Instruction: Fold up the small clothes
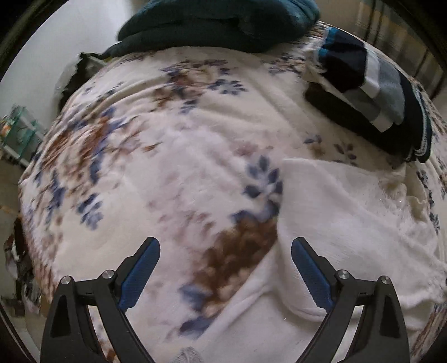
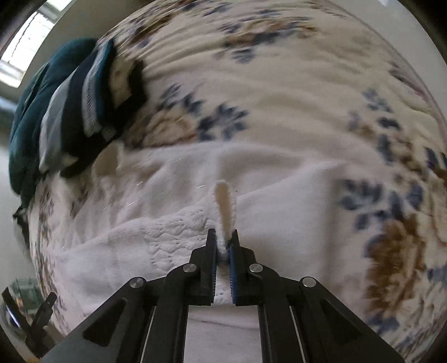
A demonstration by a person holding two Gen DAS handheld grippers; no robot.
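floral blanket (image 1: 134,156) under white garment (image 2: 173,245).

A white knitted garment (image 1: 349,223) lies on the floral fleece blanket (image 1: 167,156), near and to the right in the left wrist view. Far right of it sits a stack of folded striped clothes (image 1: 385,95); a dark teal bundle (image 1: 218,22) lies beyond, at the far edge.

A small white knitted garment (image 2: 173,245) of soft, fuzzy cloth lay spread and rumpled on the bed, one narrow strip of its edge (image 2: 223,203) standing upright in a pinched fold. Near it, a stack of folded dark navy, grey and white striped clothes (image 1: 374,92) sat neatly piled.
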